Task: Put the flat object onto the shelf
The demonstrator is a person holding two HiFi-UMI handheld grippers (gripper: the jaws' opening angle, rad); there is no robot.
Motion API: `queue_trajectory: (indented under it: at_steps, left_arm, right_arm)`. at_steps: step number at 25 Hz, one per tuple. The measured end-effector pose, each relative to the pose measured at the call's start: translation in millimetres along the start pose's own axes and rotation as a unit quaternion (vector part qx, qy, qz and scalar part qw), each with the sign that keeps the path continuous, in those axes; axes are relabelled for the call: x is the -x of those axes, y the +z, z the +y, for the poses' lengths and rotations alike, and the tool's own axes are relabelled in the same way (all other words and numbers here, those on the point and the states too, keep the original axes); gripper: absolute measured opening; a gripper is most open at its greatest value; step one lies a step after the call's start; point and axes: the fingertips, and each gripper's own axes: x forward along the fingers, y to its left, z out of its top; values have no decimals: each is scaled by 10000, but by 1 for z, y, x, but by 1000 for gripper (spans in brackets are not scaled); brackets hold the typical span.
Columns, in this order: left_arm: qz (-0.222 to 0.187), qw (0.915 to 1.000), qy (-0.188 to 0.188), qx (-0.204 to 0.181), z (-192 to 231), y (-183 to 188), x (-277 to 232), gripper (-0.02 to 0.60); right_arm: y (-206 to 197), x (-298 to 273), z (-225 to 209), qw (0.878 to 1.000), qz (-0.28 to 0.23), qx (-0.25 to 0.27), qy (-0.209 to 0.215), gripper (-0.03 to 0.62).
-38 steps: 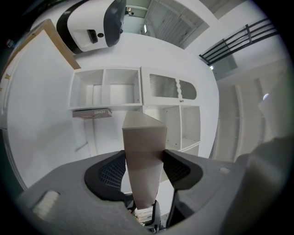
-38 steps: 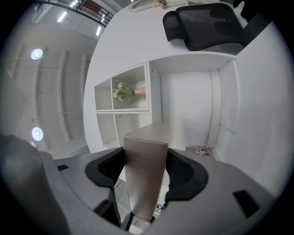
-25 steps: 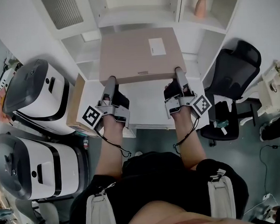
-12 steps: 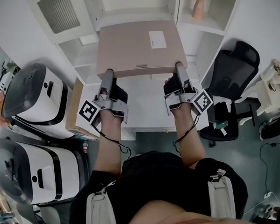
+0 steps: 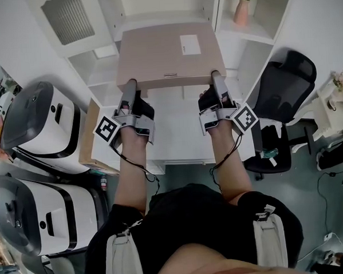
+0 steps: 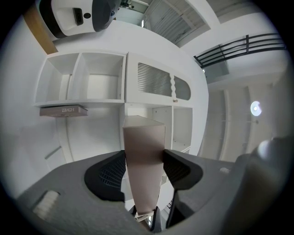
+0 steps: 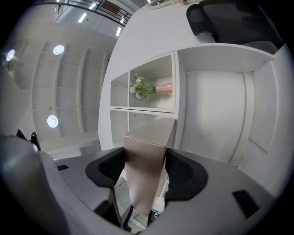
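A flat pinkish-brown cardboard box point(image 5: 166, 55) with a white label is held level in front of the white shelf unit point(image 5: 171, 16), its far edge at the open middle compartment. My left gripper point(image 5: 130, 84) is shut on the box's near left corner, my right gripper point(image 5: 215, 76) on its near right corner. In the left gripper view the box edge point(image 6: 143, 160) stands pinched between the dark pads. The right gripper view shows the box edge point(image 7: 147, 170) clamped the same way.
A pink vase with a plant point(image 5: 244, 8) stands in the right compartment. Two white-and-black machines point(image 5: 36, 126) sit at the left, with a brown carton point(image 5: 92, 137) beside them. A black office chair point(image 5: 284, 93) stands at the right. A white table point(image 5: 177, 139) lies under the grippers.
Both grippers have carried the box a little forward, toward the shelf opening. The grip on it is unchanged.
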Motion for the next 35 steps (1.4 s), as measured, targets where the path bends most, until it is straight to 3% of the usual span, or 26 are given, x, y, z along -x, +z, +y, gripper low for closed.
queue_trajectory:
  at_steps: [15,35]
  left_arm:
    - [79,9999,-61,-82,3,24,-47,262]
    - [271,9994,176,-140,21,53,-127,262]
  right_arm:
    - [7,-42,-15,9999,-41,-12,-98,273]
    - [35,-123,-49,9966,-219,-208,-762,276]
